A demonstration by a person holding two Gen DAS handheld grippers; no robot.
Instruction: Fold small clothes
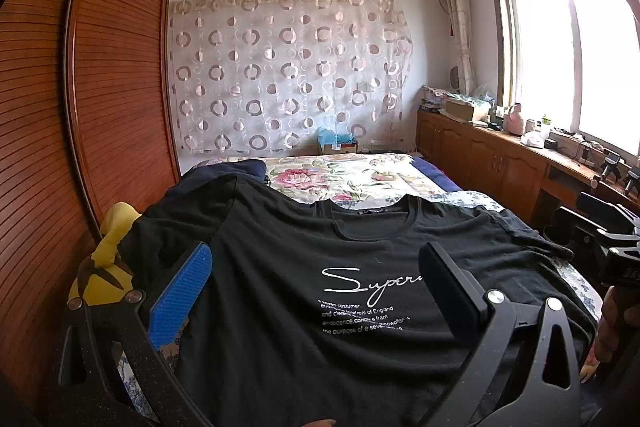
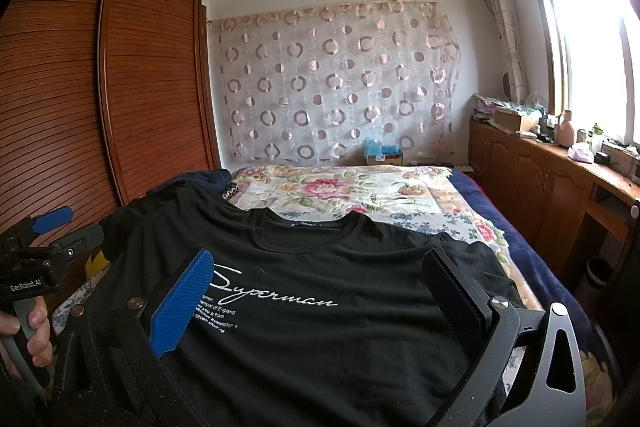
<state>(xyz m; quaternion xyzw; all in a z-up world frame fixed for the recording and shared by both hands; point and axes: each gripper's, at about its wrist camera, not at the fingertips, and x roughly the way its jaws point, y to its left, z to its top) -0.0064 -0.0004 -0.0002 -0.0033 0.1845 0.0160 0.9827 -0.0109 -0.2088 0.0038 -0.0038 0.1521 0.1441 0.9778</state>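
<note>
Black cotton fills the gap between both pairs of your jaws: the black T-shirt (image 1: 340,307) lies spread flat, print side up, on the bed (image 1: 360,175), and neither tool has hold of it. Your left gripper (image 1: 312,291) stands wide open, its blue pad (image 1: 180,299) over the shirt's left edge and its dark finger (image 1: 452,291) over the chest, with the start of the white script lettering (image 1: 368,279) showing between them. Your right gripper (image 2: 320,295) is spread just as wide (nothing pinched here either), and the whole word "Superman" (image 2: 276,293) sits between its blue pad (image 2: 182,303) and its dark finger (image 2: 454,299). Whether the fingertips touch the cloth or hang just above it, I cannot tell.

Just beyond the fingertips lies the shirt's round neckline (image 2: 308,227), pointing away from you, with the short sleeves spread off to either side. Outside your left jaws, to their left, a yellow plush toy (image 1: 108,259) sits against the shirt's edge. Past the collar, the floral bedspread (image 2: 340,191) runs on toward the far wall, and another dark garment (image 1: 224,171) lies heaped ahead and to the left.

Further out, the slatted wooden wardrobe (image 1: 120,67) stands along the left of both grippers, a circle-patterned curtain (image 2: 336,83) hangs straight ahead, and the wooden cabinet (image 2: 532,183) under the bright window (image 1: 560,59) lines the right.
</note>
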